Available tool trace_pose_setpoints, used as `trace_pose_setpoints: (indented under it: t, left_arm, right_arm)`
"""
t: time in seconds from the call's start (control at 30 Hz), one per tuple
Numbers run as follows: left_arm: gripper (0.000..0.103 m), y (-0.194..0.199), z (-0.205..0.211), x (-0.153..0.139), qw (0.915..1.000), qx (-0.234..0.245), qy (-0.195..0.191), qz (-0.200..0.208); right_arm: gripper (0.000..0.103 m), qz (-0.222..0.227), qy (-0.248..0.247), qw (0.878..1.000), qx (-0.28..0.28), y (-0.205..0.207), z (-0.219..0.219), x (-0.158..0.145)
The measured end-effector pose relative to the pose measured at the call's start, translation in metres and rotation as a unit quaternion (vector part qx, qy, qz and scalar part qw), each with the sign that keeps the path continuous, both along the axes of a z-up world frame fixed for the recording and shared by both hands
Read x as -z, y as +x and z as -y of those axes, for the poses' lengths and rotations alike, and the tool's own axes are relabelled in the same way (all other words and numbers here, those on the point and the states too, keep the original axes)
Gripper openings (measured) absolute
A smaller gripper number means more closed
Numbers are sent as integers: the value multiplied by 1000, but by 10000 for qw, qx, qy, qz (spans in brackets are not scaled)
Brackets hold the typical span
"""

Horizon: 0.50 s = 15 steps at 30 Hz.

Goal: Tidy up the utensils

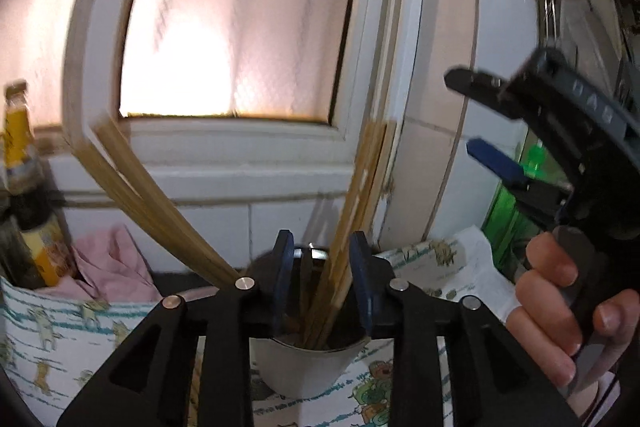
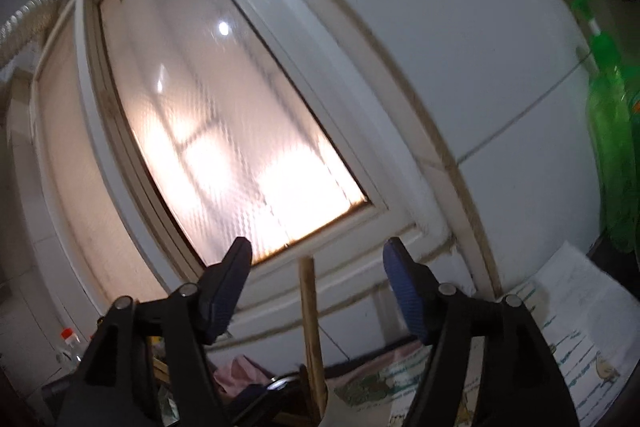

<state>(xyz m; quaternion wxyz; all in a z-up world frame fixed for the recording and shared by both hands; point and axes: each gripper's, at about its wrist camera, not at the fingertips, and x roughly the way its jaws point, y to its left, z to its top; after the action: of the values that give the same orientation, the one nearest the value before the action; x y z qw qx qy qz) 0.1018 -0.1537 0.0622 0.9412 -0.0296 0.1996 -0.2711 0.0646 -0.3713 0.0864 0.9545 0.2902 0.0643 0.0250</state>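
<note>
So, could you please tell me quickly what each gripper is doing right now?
Left gripper: open, straddling wooden chopsticks in the white cup.
Right gripper: open, holding nothing.

The left gripper (image 1: 322, 281) hides the cup's (image 1: 308, 367) far rim.

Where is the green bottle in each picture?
Left wrist view: the green bottle peeks out at the right edge, behind the right tool.
Right wrist view: it stands tall at the far right edge, against the white wall.
Shared landmark: the glowing window, left of the bottle in both.
</note>
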Motion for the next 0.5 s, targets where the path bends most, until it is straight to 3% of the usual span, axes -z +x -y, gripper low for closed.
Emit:
trace_pose_setpoints:
  t: [0.1,0.13,0.27,0.37,0.5]
  left_arm:
    - [52,-18,-18,-20,9985,-245,-239,426]
    - [64,-25,-24,-26,9973,-336,-341,560]
    - [72,-48,-51,-47,9920,-635,-471,981]
    - [89,-63,-68,-54,9850,-1146,-321,1250]
    - [100,-73,-84,-50,9727,-1646,31,1637]
  right_arm:
    - [72,90,50,9999,-70,-5,1,-4]
    - [72,109,51,9999,-83,-6,1,-5]
    - [76,156,-12,9996,-232,-10,-4,-11]
    - [78,221,-142,9992,-313,-15,-13,-14]
    - [84,383,-425,9975,-419,-21,-27,-20]
